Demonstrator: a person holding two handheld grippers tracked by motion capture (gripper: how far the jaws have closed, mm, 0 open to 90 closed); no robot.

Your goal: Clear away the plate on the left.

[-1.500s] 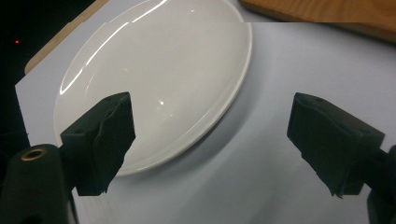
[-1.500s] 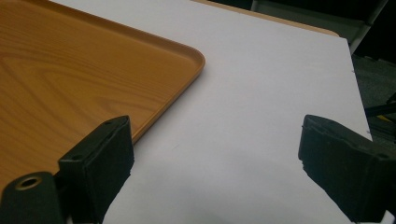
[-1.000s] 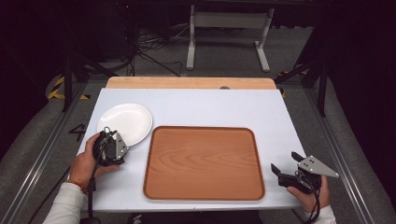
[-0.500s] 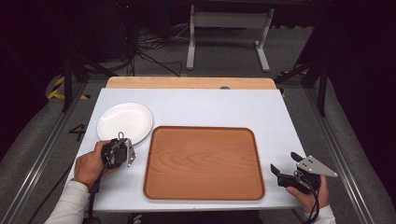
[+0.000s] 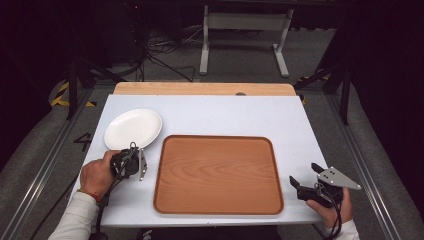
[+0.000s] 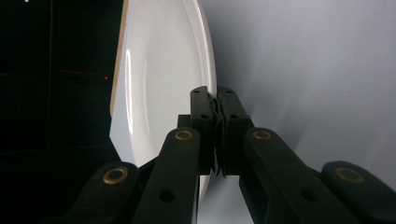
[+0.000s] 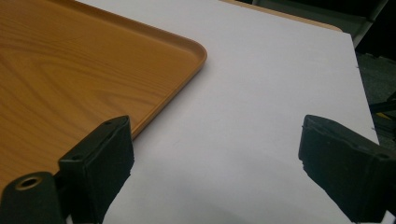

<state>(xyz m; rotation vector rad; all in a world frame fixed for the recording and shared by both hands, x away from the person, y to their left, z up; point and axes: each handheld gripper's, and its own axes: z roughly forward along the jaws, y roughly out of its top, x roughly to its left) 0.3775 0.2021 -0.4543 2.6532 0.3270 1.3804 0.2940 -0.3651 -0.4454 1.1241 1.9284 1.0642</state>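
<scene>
A white plate lies on the table's left side. My left gripper is turned on its side at the plate's near rim. In the left gripper view the jaws are pressed together, and the rim of the plate runs into the seam between the pads. A wooden tray sits bare in the middle of the table. My right gripper rests near the front right corner, open and holding nothing. In the right gripper view its jaws stand wide apart over bare table, with the tray's corner to their left.
The white table top has a wooden strip along its far edge. Beyond it are a metal stand and cables on the dark floor. Bare surface lies right of the tray and behind it.
My left gripper has slid right along the plate's near rim and turned onto its side. The plate, the tray and the right gripper have stayed put.
</scene>
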